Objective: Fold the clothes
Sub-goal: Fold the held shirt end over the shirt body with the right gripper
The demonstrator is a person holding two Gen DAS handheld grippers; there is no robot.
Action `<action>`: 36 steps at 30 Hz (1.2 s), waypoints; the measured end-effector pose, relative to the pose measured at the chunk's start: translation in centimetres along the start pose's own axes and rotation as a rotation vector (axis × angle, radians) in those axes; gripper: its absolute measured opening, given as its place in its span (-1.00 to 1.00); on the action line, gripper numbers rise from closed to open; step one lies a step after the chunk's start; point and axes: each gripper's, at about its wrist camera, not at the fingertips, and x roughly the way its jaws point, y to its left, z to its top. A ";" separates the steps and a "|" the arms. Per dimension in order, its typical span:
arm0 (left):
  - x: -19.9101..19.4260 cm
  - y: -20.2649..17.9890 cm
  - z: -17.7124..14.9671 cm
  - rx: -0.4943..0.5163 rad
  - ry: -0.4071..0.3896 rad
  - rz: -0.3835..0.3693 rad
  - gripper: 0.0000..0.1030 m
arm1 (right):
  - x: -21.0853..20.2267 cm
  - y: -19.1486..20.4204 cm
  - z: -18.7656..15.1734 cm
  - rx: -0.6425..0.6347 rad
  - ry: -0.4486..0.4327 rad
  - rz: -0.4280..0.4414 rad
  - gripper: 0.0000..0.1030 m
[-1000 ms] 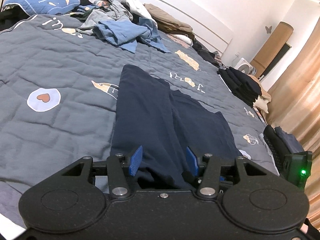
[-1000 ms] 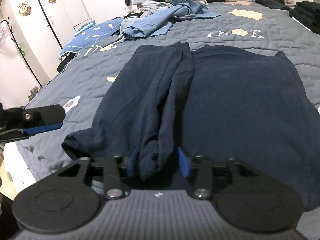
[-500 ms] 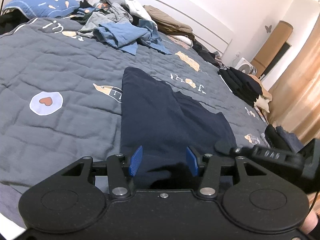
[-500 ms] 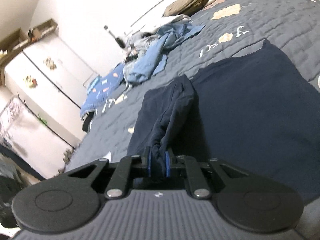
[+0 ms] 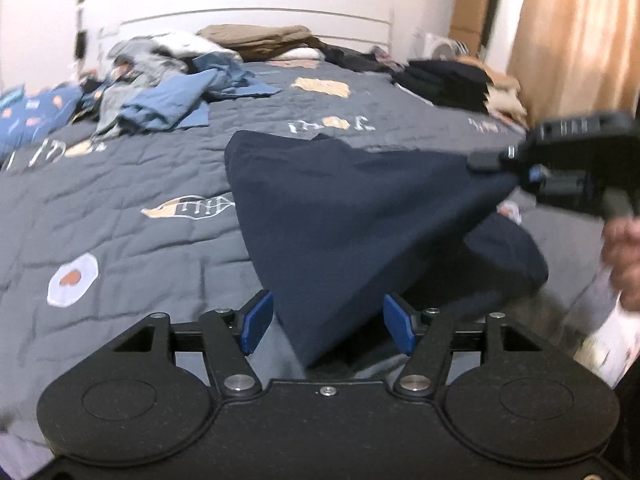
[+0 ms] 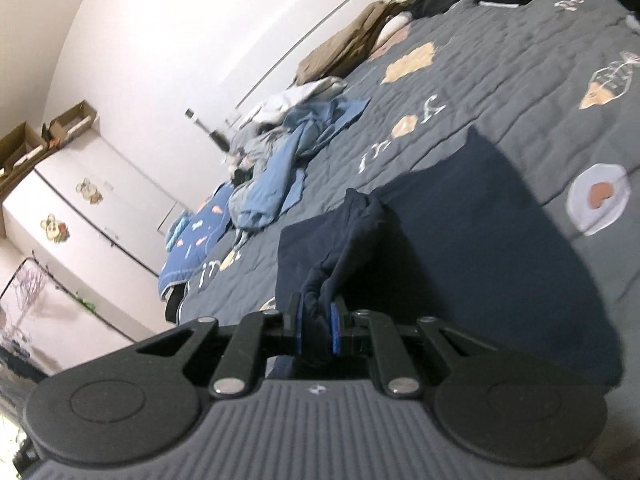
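Note:
A navy garment (image 5: pixel 340 208) lies on the grey quilted bed (image 5: pixel 120 200). In the left wrist view my left gripper (image 5: pixel 328 322) is at its near edge. Its jaws are opening, and a point of navy cloth hangs between the blue pads (image 5: pixel 258 322) without being pressed. At the right of that view my right gripper (image 5: pixel 532 174) is shut on a fold of the garment and holds it taut above the bed, with a hand (image 5: pixel 624 252) below it. In the right wrist view the right gripper (image 6: pixel 316 330) pinches bunched navy fabric, and the rest of the garment (image 6: pixel 460 240) lies flat.
A loose pile of blue and grey clothes (image 5: pixel 168 88) lies at the back left, with tan clothing (image 5: pixel 256 36) by the headboard. Folded dark clothes (image 5: pixel 448 80) are stacked at the back right near a curtain (image 5: pixel 580 40). A white wardrobe (image 6: pixel 80 220) stands beside the bed.
The right gripper closed on the bunched navy fabric and lifted it up and across the garment. The left jaws widened, and both views rolled.

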 end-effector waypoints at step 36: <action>4.9 -7.6 -1.0 0.387 0.079 0.167 0.18 | -3.7 -7.7 0.9 -0.014 0.053 -0.276 -0.75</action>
